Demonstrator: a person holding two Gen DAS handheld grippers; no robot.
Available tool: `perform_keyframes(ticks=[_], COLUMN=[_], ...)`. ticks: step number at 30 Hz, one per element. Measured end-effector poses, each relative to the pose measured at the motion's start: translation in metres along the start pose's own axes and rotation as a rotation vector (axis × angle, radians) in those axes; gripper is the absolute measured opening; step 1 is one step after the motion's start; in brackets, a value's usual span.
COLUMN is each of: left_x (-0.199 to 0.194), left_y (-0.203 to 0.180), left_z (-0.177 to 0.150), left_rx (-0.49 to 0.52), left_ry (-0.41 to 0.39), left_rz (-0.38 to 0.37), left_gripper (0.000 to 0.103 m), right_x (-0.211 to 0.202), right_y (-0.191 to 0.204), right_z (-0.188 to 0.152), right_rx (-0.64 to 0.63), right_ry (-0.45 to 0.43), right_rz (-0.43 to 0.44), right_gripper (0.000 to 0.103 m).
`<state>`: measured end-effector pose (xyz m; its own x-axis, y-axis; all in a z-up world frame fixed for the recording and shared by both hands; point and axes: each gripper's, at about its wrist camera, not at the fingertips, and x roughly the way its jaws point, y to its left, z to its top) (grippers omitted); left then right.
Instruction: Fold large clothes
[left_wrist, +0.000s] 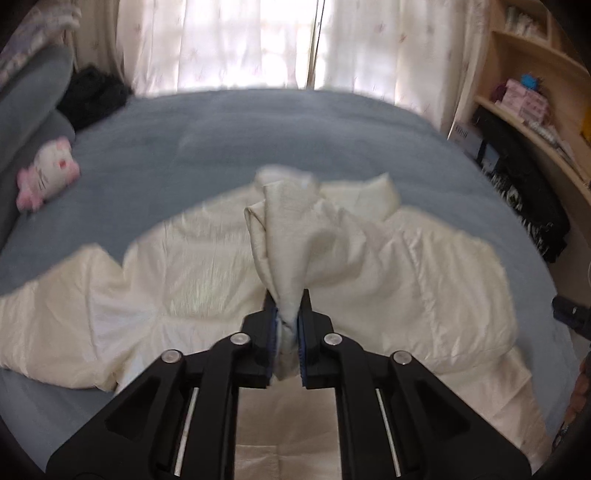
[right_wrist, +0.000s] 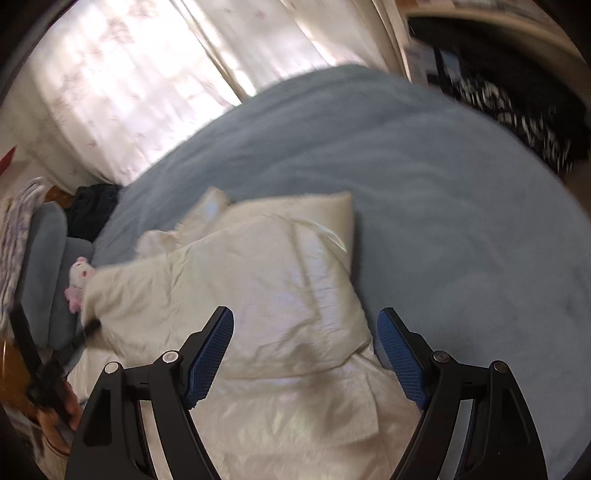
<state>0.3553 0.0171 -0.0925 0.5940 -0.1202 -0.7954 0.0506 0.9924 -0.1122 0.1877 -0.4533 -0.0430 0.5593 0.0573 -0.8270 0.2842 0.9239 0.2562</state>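
Garment (left_wrist: 207, 280), cream, blurs at its far edges; the left gripper (left_wrist: 287, 317) pinches a raised fold. Right gripper (right_wrist: 304, 350) gapes above it, its frame cut off below.

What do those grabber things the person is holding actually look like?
Each hand-held gripper, left and right, is matte black plastic with two angular fingers, textured blue pads on their inner faces, round silver pivot bolts and bright metal slide rails. No cables or markings show.

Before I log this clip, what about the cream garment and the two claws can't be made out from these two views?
- Garment type: cream garment is bunched, and the left claw hides the pinched part.
- Its near hem: cut off by the bottom edge, both views.
- Right wrist view: blur smears the left claw.
- Whether the open right claw touches the fabric: unclear.
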Motion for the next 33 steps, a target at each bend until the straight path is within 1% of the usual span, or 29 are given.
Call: perform_keyframes(ticks=[1, 2, 3, 4, 7, 9, 11, 13, 14, 15, 16, 17, 18, 19, 20, 21, 23, 24, 25, 26, 27, 28, 30, 33], left_x=[0.02, 0.036, 0.045, 0.054, 0.061, 0.062, 0.064, 0.07, 0.075, 0.082, 0.085, 0.083, 0.081, 0.079, 0.077, 0.081, 0.093, 0.097, 0.096, 0.094, 0.089, 0.084, 0.072, 0.045], left_y=[0.008, 0.015, 0.022, 0.032, 0.054, 0.061, 0.058, 0.057, 0.054, 0.052, 0.051, 0.046, 0.038, 0.033, 0.027, 0.024, 0.015, 0.012, 0.009, 0.008, 0.006, 0.006, 0.008, 0.011], left_z=[-0.006, -0.011, -0.016, -0.019, -0.018, -0.014, -0.012, -0.014, -0.016, -0.02, -0.02, -0.019, -0.017, -0.016, -0.016, -0.016, -0.022, -0.024, -0.025, -0.027, -0.026, -0.024, -0.021, -0.016], left_rx=[-0.02, -0.046, -0.076, -0.121, -0.213, -0.238, -0.232, -0.224, -0.223, -0.226, -0.221, -0.203, -0.166, -0.136, -0.11, -0.096, -0.053, -0.037, -0.02, -0.01, -0.002, 0.0, 0.001, 0.029], left_ry=[0.07, 0.124, 0.157, 0.178, 0.173, 0.165, 0.161, 0.17, 0.179, 0.18, 0.176, 0.158, 0.13, 0.107, 0.085, 0.083, 0.117, 0.133, 0.132, 0.125, 0.122, 0.122, 0.119, 0.068], left_rz=[-0.005, -0.016, -0.027, -0.042, -0.087, -0.106, -0.108, -0.104, -0.104, -0.107, -0.111, -0.111, -0.098, -0.079, -0.053, -0.042, -0.002, 0.017, 0.036, 0.042, 0.045, 0.04, 0.033, 0.038], left_gripper=[0.008, 0.009, 0.012, 0.02, 0.038, 0.042, 0.046, 0.046, 0.046, 0.046, 0.039, 0.03, 0.022, 0.022, 0.022, 0.022, 0.024, 0.025, 0.026, 0.026, 0.027, 0.027, 0.027, 0.027], right_x=[0.01, 0.023, 0.03, 0.04, 0.057, 0.067, 0.08, 0.095, 0.103, 0.108, 0.111, 0.115, 0.111, 0.106, 0.106, 0.113, 0.125, 0.126, 0.123, 0.12, 0.114, 0.108, 0.089, 0.054], right_y=[-0.006, -0.012, -0.017, -0.022, -0.035, -0.041, -0.044, -0.048, -0.05, -0.05, -0.048, -0.046, -0.043, -0.041, -0.041, -0.043, -0.045, -0.045, -0.043, -0.041, -0.039, -0.035, -0.026, -0.008], right_z=[0.0, 0.0, -0.001, 0.0, 0.005, 0.007, 0.008, 0.009, 0.007, 0.008, 0.007, 0.007, 0.006, 0.006, 0.006, 0.004, 0.002, 0.001, 0.002, 0.004, 0.005, 0.007, 0.009, 0.015], right_rx=[0.015, 0.037, 0.051, 0.073, 0.119, 0.133, 0.14, 0.153, 0.165, 0.175, 0.171, 0.153, 0.125, 0.099, 0.083, 0.074, 0.079, 0.079, 0.084, 0.087, 0.082, 0.07, 0.027, -0.007], right_ry=[0.019, 0.045, 0.057, 0.073, 0.09, 0.09, 0.097, 0.118, 0.135, 0.143, 0.141, 0.132, 0.095, 0.055, 0.038, 0.047, 0.083, 0.09, 0.095, 0.095, 0.091, 0.086, 0.061, 0.028], right_rz=[-0.005, -0.003, 0.009, 0.024, 0.054, 0.071, 0.072, 0.07, 0.09, 0.107, 0.144, 0.137, 0.111, 0.086, 0.065, 0.019, -0.018, -0.026, -0.047, -0.063, -0.081, -0.095, -0.118, -0.118], right_gripper=[0.082, 0.082, 0.082, 0.082, 0.082, 0.083, 0.085, 0.085, 0.085, 0.072, 0.058, 0.047, 0.041, 0.039, 0.037, 0.037, 0.038, 0.043, 0.047, 0.055, 0.06, 0.061, 0.062, 0.062])
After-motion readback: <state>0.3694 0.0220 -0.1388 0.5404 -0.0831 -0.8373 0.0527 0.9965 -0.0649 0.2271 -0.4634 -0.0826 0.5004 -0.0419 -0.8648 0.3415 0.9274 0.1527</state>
